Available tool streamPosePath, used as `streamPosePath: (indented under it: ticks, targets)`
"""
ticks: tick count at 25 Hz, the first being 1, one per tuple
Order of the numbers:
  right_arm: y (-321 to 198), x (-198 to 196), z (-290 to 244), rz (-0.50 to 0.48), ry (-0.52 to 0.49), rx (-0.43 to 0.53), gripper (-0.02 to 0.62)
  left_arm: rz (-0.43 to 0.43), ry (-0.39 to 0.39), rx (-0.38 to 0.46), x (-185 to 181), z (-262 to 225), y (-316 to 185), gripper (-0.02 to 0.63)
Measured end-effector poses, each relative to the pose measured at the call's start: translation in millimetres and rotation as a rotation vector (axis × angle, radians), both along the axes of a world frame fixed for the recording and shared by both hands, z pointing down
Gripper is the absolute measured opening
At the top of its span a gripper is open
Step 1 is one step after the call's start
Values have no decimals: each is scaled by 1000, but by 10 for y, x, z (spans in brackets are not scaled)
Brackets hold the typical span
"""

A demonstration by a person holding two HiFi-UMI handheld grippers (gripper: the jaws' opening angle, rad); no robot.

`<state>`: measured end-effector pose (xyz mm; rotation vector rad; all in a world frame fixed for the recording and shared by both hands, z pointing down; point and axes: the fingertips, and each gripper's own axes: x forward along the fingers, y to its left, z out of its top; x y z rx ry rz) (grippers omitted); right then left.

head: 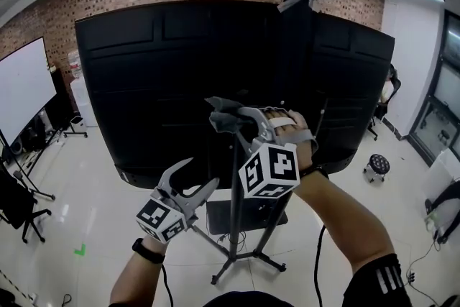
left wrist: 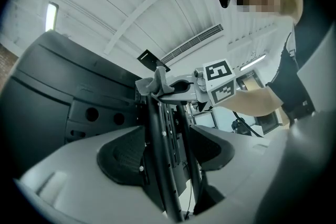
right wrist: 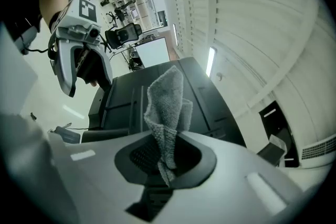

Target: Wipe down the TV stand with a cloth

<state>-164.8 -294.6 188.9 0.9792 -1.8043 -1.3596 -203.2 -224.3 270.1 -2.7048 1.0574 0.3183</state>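
The black TV [head: 180, 83] shows its back, mounted on a black stand with an upright pole [head: 235, 212] and splayed legs [head: 251, 259]. My right gripper [head: 228, 120] is shut on a grey cloth [head: 223, 113], held against the top of the pole. The right gripper view shows the cloth [right wrist: 165, 107] pinched between the jaws of that gripper [right wrist: 165, 157] and sticking up. My left gripper [head: 200, 175] is open, lower and just left of the pole. In the left gripper view the pole [left wrist: 157, 165] runs between the spread jaws, with the cloth [left wrist: 152, 82] above.
A whiteboard on wheels [head: 21, 90] stands at the left, with a black chair [head: 18, 205] in front of it. A small stool [head: 376, 166] is on the right. A black shelf [head: 244, 216] sits low on the stand. Cables trail over the pale floor [head: 93, 212].
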Motion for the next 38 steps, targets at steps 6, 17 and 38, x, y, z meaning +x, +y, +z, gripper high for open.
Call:
streamPosePath:
  ticks: [6,17,38]
  targets:
    - [-89,337,-279,-14,-54,52,43,-2,-23,26,305,-187,-53,291]
    - [-366,545,184,-40,-36,-69,44,-22,-57,11,632,-166,-162,298]
    - [-283,479,1361,-127,-12,-371,44,-25,-49,-119,663,539,-205,298]
